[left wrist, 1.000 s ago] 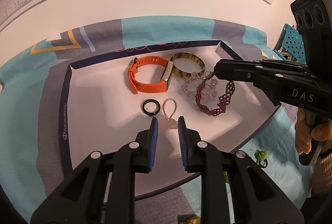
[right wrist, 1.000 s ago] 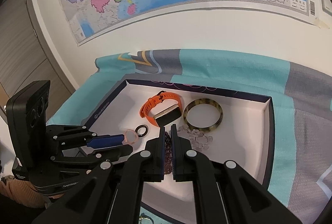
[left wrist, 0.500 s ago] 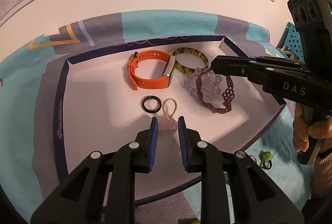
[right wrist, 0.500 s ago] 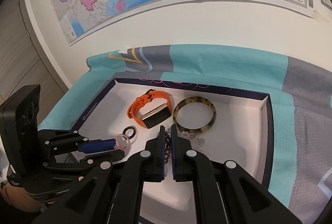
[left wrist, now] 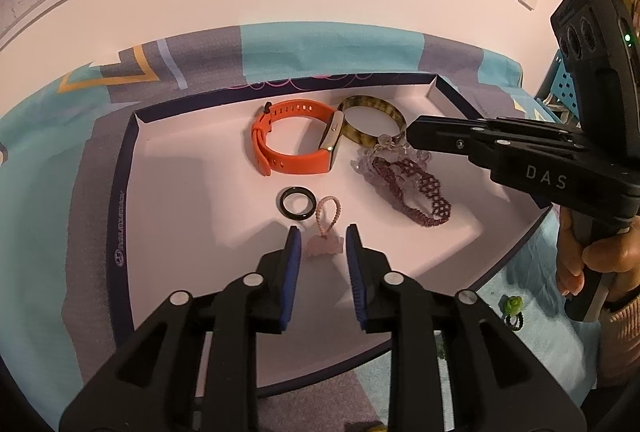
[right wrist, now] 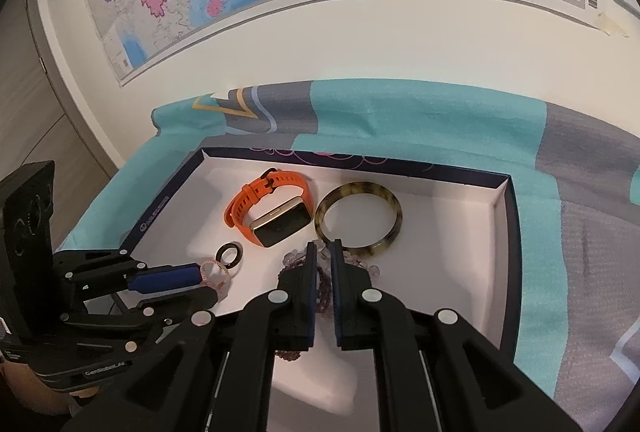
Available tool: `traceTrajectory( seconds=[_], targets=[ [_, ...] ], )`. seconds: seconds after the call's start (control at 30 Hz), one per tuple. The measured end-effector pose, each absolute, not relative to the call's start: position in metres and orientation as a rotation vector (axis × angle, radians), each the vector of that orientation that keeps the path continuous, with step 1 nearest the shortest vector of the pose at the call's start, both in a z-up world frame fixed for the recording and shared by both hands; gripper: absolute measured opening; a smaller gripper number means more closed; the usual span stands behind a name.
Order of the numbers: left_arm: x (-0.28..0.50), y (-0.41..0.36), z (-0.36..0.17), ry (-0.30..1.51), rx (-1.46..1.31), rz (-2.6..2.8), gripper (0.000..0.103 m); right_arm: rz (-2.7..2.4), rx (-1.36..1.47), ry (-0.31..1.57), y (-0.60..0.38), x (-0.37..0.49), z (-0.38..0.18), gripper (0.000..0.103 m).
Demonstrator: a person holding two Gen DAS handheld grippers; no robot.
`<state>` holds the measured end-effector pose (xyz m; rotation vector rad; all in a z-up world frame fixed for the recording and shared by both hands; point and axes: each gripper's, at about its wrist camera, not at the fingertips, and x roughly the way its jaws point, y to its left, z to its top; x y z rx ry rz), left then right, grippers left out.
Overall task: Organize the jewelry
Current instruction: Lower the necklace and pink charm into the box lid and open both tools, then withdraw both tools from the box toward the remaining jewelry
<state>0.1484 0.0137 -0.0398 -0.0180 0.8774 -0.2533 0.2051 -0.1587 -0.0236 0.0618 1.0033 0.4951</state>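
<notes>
A white tray [left wrist: 120, 200] with a dark rim holds an orange watch [left wrist: 288, 164], a tortoiseshell bangle [left wrist: 394, 116], a black ring [left wrist: 282, 204], a clear bead bracelet [left wrist: 364, 164] and a purple lace bracelet [left wrist: 432, 220], which lies flat. My left gripper [left wrist: 323, 236] hovers low over the tray's front. Its jaws are opening around a pink charm [left wrist: 326, 246] that rests on the tray; the pads stand just off it. My right gripper [left wrist: 412, 130] is shut above the clear beads, with nothing visibly pinched. In the right wrist view the right gripper [right wrist: 324, 248] hides part of both bracelets.
The tray sits on a teal and grey cloth [left wrist: 40, 192] against a wall with a map. A small green piece on a dark loop [left wrist: 514, 306] lies on the cloth right of the tray. A hand [left wrist: 588, 260] holds the right gripper's handle.
The purple bracelet hung from the right gripper's tip a second ago; now it lies flat on the tray. The left jaws have spread a little around the pink charm.
</notes>
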Motion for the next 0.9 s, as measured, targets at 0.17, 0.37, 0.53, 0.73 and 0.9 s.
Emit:
traceTrajectory(
  seconds=[0.17,0.37,0.53,0.73,0.9],
  targets=[
    [0.143,0.016,-0.035,0.859,-0.024,-0.249,0.031,0.485,0.058,0.999,-0.162,0.203,-0.023,0.007],
    [0.127,0.021,-0.022,0.811,-0.027,-0.242,0.036,0.492,0.058,0.982,-0.166,0.19,-0.013,0.019],
    [0.102,0.026,-0.008,0.756,-0.016,-0.248,0.041,0.528,0.017,0.956,-0.169,0.165,0.003,0.029],
    [0.07,0.029,-0.004,0.724,0.022,-0.254,0.044,0.568,0.0,0.943,-0.176,0.127,0.014,0.031],
    [0.048,0.035,-0.011,0.734,0.028,-0.243,0.047,0.559,-0.003,0.983,-0.185,0.1,0.004,0.036]
  ],
)
